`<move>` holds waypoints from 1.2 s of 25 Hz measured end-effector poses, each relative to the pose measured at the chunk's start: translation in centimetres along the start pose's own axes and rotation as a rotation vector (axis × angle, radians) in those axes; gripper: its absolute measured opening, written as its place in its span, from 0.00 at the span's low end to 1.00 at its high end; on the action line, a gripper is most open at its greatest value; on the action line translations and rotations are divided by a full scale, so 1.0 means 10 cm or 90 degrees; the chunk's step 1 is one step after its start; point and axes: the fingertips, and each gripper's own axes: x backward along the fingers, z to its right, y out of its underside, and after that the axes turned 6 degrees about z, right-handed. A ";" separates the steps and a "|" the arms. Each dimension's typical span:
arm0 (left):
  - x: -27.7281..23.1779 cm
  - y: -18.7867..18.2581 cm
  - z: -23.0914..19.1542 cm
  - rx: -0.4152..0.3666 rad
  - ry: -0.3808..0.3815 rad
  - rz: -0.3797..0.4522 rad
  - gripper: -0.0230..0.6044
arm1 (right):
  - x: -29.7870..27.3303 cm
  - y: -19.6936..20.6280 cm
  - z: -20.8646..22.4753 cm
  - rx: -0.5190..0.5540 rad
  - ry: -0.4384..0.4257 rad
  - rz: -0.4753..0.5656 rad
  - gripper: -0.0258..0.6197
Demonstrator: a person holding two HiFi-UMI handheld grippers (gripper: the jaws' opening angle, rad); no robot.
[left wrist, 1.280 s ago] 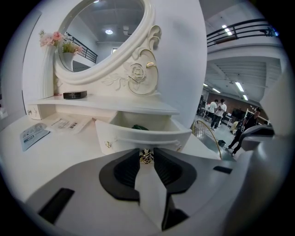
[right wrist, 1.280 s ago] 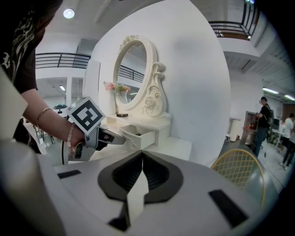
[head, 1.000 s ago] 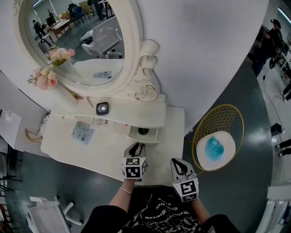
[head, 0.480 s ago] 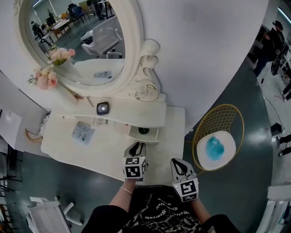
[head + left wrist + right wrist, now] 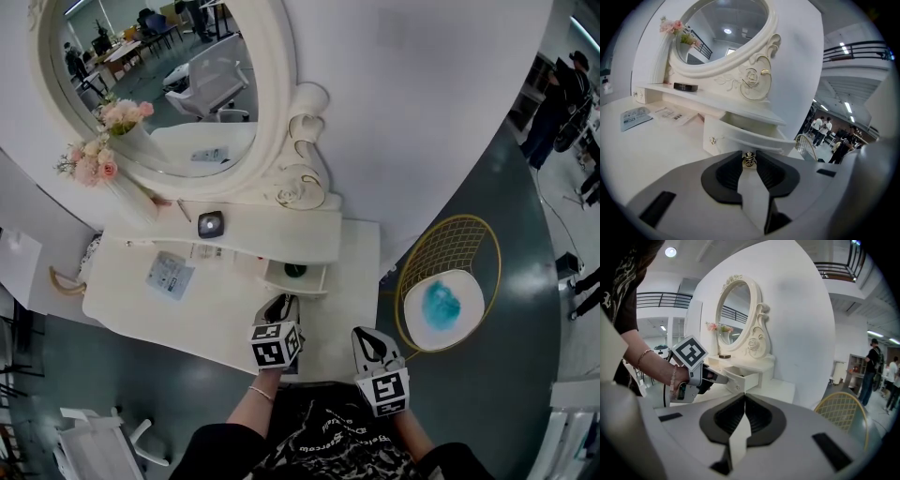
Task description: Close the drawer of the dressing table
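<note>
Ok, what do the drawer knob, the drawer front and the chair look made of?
The knob looks like metal: brassy, with dark glinting relief. The drawer front is probably painted wood or board: smooth cream satin coat, no grain. The chair looks like gold-finished metal wire: open lattice back.

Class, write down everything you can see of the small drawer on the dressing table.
The drawer is white and glossy, like painted wood, with a curved top edge on its front. It stands pulled out, level, from under the right end of the shelf. Something small and dark lies inside. The left gripper is closed on its brass knob.
</note>
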 end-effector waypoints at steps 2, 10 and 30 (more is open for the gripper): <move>0.01 -0.01 -0.01 0.015 -0.004 0.005 0.20 | 0.01 0.00 0.01 -0.001 0.002 -0.001 0.06; 0.03 -0.04 -0.01 0.029 -0.044 0.028 0.20 | 0.05 0.02 0.00 0.006 0.004 -0.005 0.06; 0.03 -0.02 -0.07 0.133 -0.084 0.058 0.20 | -0.01 0.02 -0.05 0.019 -0.019 -0.007 0.06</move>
